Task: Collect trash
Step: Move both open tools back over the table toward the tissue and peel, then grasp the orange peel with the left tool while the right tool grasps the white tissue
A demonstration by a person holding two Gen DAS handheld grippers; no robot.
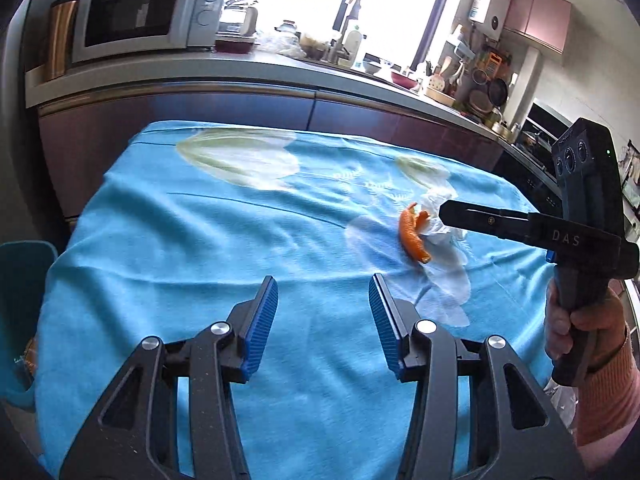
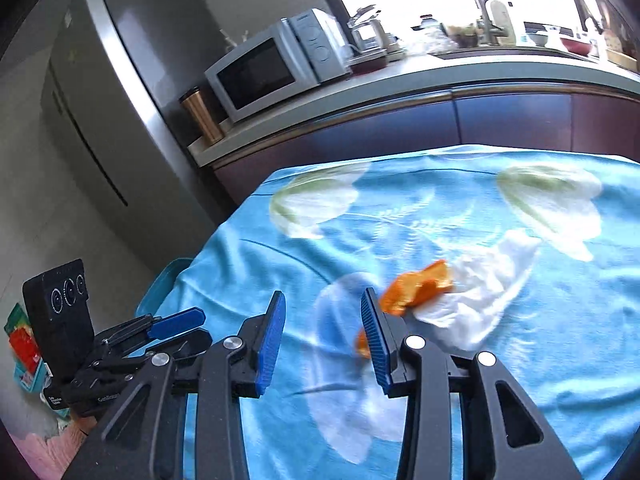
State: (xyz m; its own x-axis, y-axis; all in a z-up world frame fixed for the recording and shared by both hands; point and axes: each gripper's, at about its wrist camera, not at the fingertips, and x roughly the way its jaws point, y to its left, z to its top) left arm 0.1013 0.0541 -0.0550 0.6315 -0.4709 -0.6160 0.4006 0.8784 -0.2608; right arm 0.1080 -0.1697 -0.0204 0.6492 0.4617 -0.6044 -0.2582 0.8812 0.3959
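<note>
Orange peel [image 2: 416,290] is seen touching a crumpled tissue [image 2: 476,296] on the tablecloth [image 2: 560,360]; the left gripper [image 1: 323,300] and right gripper [image 2: 323,316] are held wide apart, empty.

The left gripper [image 1: 323,285] fills the lower middle of its own view, jaws spread wide with the blue ribbed pads [image 1: 267,322] facing each other across a clear gap, nothing between them. The right gripper [image 2: 323,304] stands the same way in the lower middle of its view, jaws apart. In the left wrist view it reaches in from the right edge, its black fingers [image 1: 480,219] pointing left, and the right hand [image 1: 576,322], in an orange sleeve, grips its handle at lower right.
</note>
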